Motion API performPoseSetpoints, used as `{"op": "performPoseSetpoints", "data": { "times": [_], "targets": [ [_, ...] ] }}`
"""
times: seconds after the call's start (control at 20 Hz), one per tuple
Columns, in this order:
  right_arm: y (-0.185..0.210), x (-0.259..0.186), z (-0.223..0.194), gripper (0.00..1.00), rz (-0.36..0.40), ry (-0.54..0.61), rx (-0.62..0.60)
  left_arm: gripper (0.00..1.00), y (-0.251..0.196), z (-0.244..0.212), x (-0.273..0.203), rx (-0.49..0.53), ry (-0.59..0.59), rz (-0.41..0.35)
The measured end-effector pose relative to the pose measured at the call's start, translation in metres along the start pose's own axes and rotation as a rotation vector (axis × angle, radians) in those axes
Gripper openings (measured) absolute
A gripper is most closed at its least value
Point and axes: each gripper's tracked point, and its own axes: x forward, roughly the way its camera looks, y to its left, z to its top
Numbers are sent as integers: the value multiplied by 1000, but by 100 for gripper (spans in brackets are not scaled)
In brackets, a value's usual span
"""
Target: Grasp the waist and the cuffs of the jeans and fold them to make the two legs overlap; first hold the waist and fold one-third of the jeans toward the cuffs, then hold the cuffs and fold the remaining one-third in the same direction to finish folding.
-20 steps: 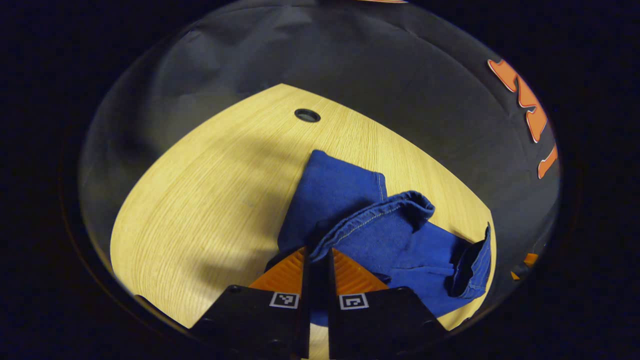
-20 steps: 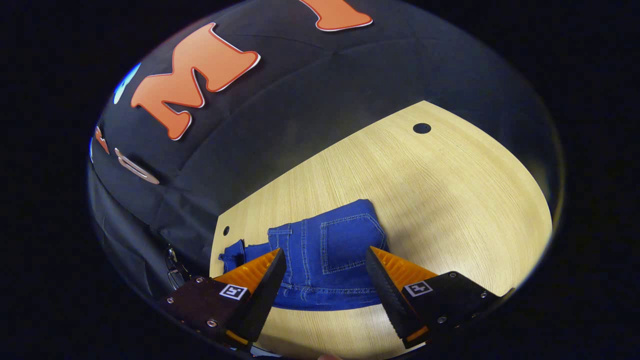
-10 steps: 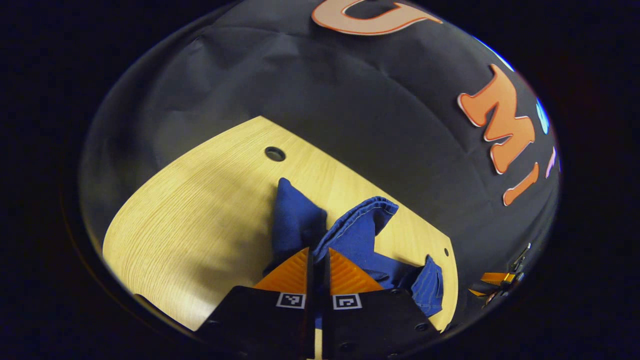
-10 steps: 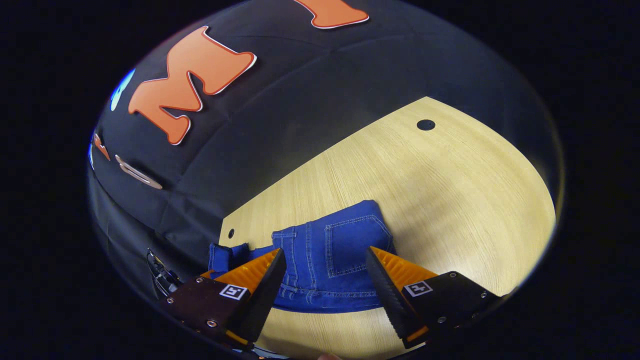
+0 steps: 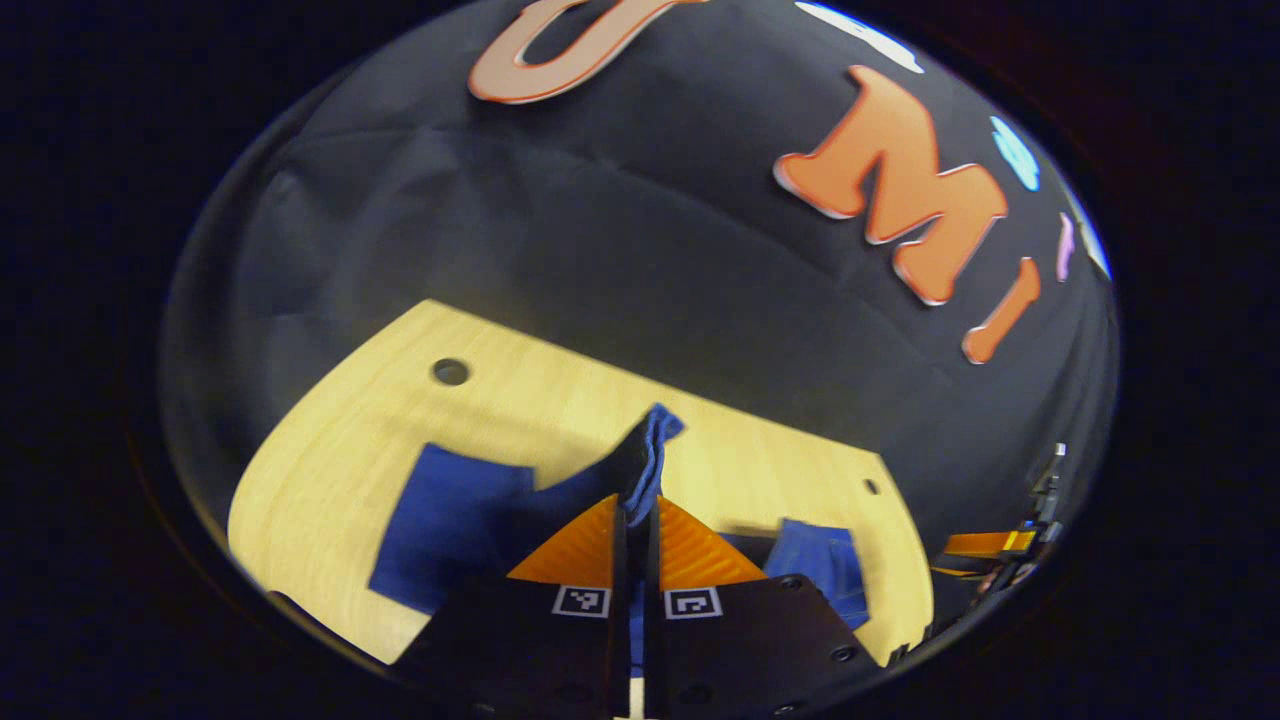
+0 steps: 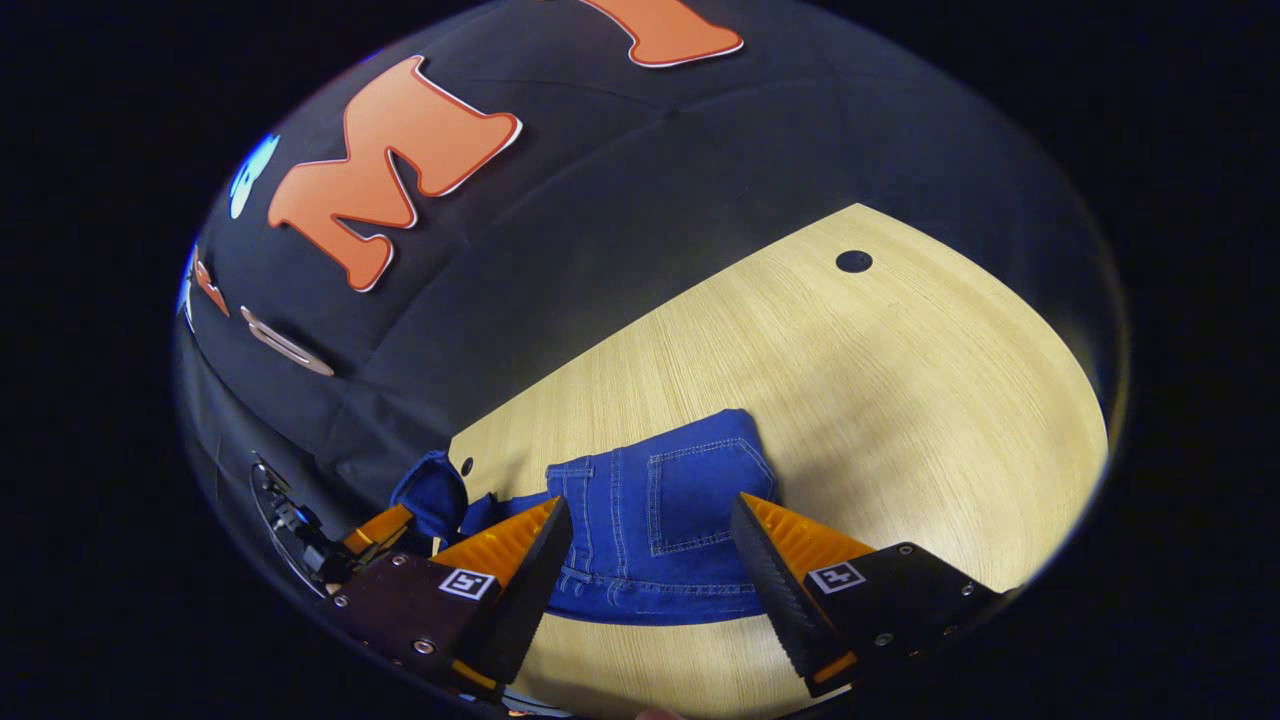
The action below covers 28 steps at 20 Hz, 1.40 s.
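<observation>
On worktop (image 6: pixel 900 400): left gripper (image 5: pixel 633 520) pinching cuff (image 5: pixel 650 450) has swung it up/over vs 1 s ago, leg-overlap fold underway; right gripper (image 6: pixel 650 550) spread above waist (image 6: pixel 660 590) of jeans (image 6: pixel 690 480).

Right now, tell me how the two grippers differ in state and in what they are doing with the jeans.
The left gripper is shut, pinching a fold of the jeans and holding it above the table. The right gripper is open, its fingers either side of the back-pocket part of the jeans, gripping nothing. Both point toward the same jeans on the same table.
</observation>
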Motion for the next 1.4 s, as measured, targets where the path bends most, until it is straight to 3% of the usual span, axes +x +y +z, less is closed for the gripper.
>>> {"op": "performPoseSetpoints", "data": {
  "times": [0.1,0.2,0.25,0.4,0.5,0.6,0.65,0.7,0.8,1.0,1.1,1.25,1.3,1.35,1.4],
  "targets": [
    [-5,-2,2,98,-7,-6,2,15,51,-16,10,-79,51,97],
    [-9,-2,4,98,-19,-7,3,55,96,-21,9,-111,56,188],
    [-9,-2,3,98,-20,-4,6,52,115,-25,13,-113,64,204],
    [-8,0,0,98,-24,1,14,96,144,-60,25,-162,188,196],
    [-4,0,-3,98,-20,8,9,100,163,-79,34,-188,231,224],
    [-5,1,-7,98,-29,19,0,98,152,-90,38,-276,269,164],
    [-6,2,-8,98,-38,20,-1,99,150,-81,53,-295,217,127],
    [-6,2,-8,98,-37,23,-4,95,139,-81,56,-342,224,69],
    [-6,1,-8,98,-36,26,-3,99,113,-79,61,-427,239,-43],
    [-8,3,-11,98,-46,33,-7,94,110,-80,70,-418,256,-56],
    [-9,6,-12,98,-48,37,2,93,111,-88,71,-296,289,2],
    [-8,12,-17,98,-44,51,33,94,113,-107,75,79,353,126],
    [-10,12,-17,98,-50,47,26,84,116,-108,73,205,360,164],
    [-9,13,-17,98,-50,47,21,82,116,-107,72,268,349,172],
    [-9,13,-19,98,-50,52,20,67,116,-103,79,281,328,172]
  ]
}}
